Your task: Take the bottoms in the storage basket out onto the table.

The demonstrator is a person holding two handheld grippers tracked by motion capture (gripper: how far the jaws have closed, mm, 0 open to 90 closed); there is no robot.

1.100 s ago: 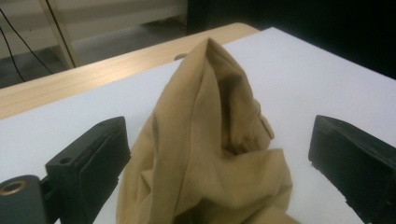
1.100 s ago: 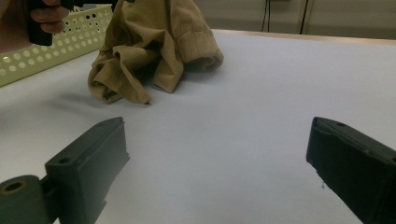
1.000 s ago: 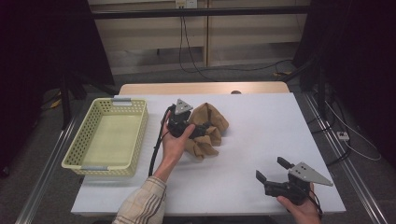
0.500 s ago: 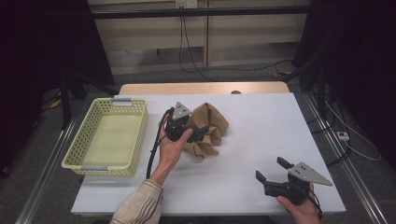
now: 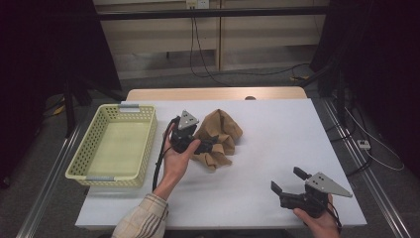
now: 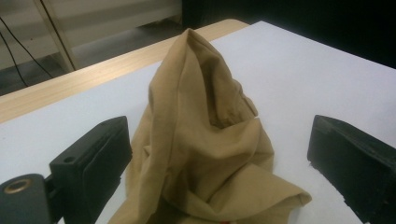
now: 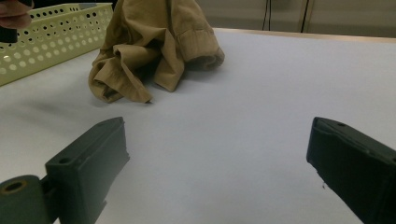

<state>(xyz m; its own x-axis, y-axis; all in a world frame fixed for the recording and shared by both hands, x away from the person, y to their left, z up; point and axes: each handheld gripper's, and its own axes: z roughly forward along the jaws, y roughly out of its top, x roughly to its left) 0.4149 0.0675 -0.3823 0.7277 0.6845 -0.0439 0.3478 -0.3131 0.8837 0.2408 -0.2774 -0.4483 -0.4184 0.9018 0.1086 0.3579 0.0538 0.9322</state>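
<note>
A crumpled tan cloth garment (image 5: 218, 139) lies in a heap near the middle of the white worktop (image 5: 277, 148), a little toward the far edge and just to the right of a pale yellow perforated plastic basket (image 5: 143, 144) that stands on the worktop's left part. The heap rises to a soft peak, with folds spilling down toward the person's side.

The left gripper (image 5: 210, 146), held in the person's left hand (image 5: 176, 158), is at the cloth's left flank, with its grey three-cornered plate on top and its black cable trailing down beside the basket. In the left gripper view its two black jaws stand wide apart, one on each side of the tan heap (image 6: 205, 149); the cloth sits between them, brushing or nearly brushing the left jaw, while a strip of bare worktop shows between the cloth and the right jaw. The jaws have not closed on anything.

The right gripper (image 5: 288, 182), held in the person's right hand (image 5: 317, 223), sits low over the near right part of the worktop, well apart from the garment. Its jaws too are spread wide, with nothing between them but bare white worktop (image 7: 261, 116); in the right gripper view the tan heap (image 7: 154, 51) lies farther off, with the yellow basket (image 7: 51, 37) beyond it.
</note>
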